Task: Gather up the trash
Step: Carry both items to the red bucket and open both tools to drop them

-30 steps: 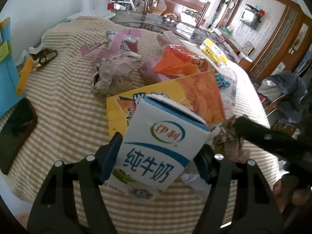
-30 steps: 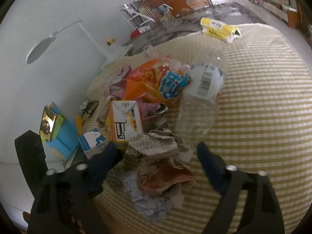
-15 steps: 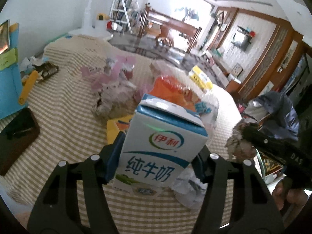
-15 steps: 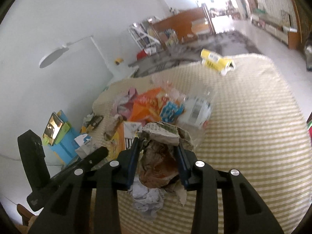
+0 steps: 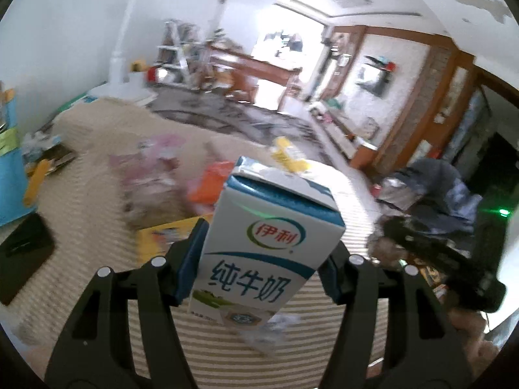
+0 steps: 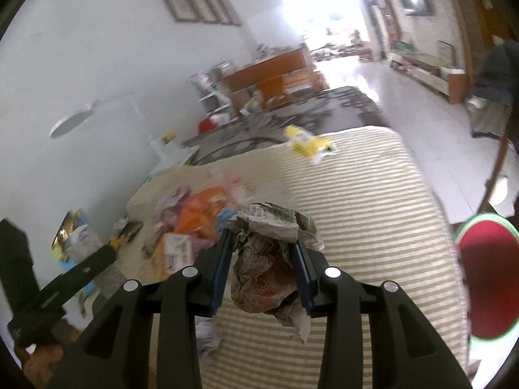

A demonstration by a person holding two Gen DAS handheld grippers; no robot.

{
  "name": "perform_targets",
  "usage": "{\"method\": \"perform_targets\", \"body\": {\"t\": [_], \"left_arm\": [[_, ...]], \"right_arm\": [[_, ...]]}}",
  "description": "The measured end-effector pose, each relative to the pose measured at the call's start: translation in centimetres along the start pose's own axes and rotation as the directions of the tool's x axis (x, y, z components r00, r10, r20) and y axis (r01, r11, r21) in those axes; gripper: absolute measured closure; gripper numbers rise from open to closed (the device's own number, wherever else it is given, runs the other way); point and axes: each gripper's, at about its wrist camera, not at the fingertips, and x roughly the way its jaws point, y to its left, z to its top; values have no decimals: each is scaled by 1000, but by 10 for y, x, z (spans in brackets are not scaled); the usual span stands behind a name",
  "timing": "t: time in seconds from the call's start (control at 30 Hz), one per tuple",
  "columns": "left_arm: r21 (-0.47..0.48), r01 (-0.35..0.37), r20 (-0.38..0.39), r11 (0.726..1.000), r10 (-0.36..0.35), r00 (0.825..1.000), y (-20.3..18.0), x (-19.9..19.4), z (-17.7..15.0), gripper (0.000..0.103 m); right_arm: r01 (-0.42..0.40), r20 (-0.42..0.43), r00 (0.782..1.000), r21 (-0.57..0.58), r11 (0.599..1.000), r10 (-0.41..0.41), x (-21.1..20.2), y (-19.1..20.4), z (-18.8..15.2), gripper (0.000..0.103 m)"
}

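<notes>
Both grippers lifted clear of the striped table (image 6: 373,194), each carrying trash.

The left gripper (image 5: 264,259) clamps the milk carton (image 5: 266,246) upright by its sides; the right gripper (image 6: 262,256), open over the litter a second ago, has closed on the crumpled paper wad (image 6: 269,253). Both loads now hang higher above the blurred pile (image 6: 201,214), presumably bound for a bin.
</notes>
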Motion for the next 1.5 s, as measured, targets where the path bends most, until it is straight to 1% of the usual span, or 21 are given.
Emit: {"method": "perform_targets", "body": {"t": [0.1, 0.17, 0.23, 0.27, 0.33, 0.43, 0.53, 0.6, 0.73, 0.83, 0.87, 0.93, 1.03, 1.1, 1.17, 1.2, 1.23, 1.33, 1.4, 1.43, 1.5], "left_arm": [[78, 55, 4, 995, -55, 998, -37, 6, 2, 44], [106, 99, -13, 989, -98, 995, -56, 13, 2, 44], [112, 143, -36, 983, -140, 990, -72, 21, 2, 44], [113, 173, -53, 978, -168, 984, -82, 27, 2, 44], [114, 215, -80, 970, -207, 975, -97, 37, 0, 44], [109, 293, -146, 950, -276, 950, -127, 61, -4, 44], [92, 356, -210, 930, -332, 920, -155, 85, -6, 44], [74, 406, -263, 911, -375, 889, -177, 102, -9, 44], [52, 461, -343, 886, -418, 841, -212, 132, -16, 44], [56, 489, -391, 871, -432, 813, -234, 147, -27, 44], [59, 503, -415, 862, -437, 798, -243, 151, -31, 44], [70, 515, -441, 855, -436, 784, -254, 158, -37, 44], [115, 523, -475, 844, -416, 775, -270, 166, -47, 44], [152, 524, -492, 838, -396, 775, -279, 169, -54, 44], [181, 519, -499, 835, -377, 780, -284, 172, -61, 44], [190, 519, -502, 834, -372, 781, -287, 174, -63, 44], [199, 519, -508, 831, -365, 780, -289, 175, -67, 43], [234, 517, -519, 824, -344, 783, -291, 176, -74, 43], [238, 521, -527, 819, -341, 778, -291, 177, -76, 43], [238, 520, -524, 820, -343, 780, -291, 177, -75, 43], [238, 521, -518, 820, -346, 782, -291, 176, -74, 38]], "right_arm": [[11, 20, 1000, 111, 994, -14, -10, -28, 5, 68], [-5, 28, 1000, 178, 984, 0, -19, -46, 9, 68], [-31, 76, 997, 224, 974, 14, -39, -63, 14, 68], [-21, 96, 995, 229, 973, -1, -48, -68, 16, 68], [34, 135, 988, 236, 971, -68, -71, -84, 16, 67], [100, 154, 977, 295, 950, -150, -93, -115, 8, 66], [143, 161, 962, 397, 907, -222, -112, -156, -8, 66], [172, 153, 952, 452, 876, -266, -120, -179, -19, 66], [169, 151, 944, 540, 824, -293, -130, -209, -38, 66], [177, 144, 941, 559, 810, -305, -132, -218, -43, 65], [177, 144, 941, 563, 807, -306, -132, -220, -45, 65], [176, 142, 941, 573, 801, -308, -131, -224, -49, 65], [168, 137, 942, 594, 786, -305, -126, -226, -50, 63], [164, 140, 940, 612, 774, -310, -125, -231, -51, 59], [170, 131, 938, 633, 755, -321, -125, -236, -54, 49], [170, 127, 938, 643, 746, -323, -124, -238, -55, 40], [169, 125, 938, 651, 740, -324, -125, -238, -56, 36], [170, 129, 934, 661, 730, -335, -127, -239, -58, 34], [174, 140, 927, 660, 731, -347, -131, -237, -58, 32], [177, 143, 925, 659, 731, -353, -132, -237, -58, 31], [181, 148, 920, 659, 730, -362, -134, -235, -57, 30]]}}
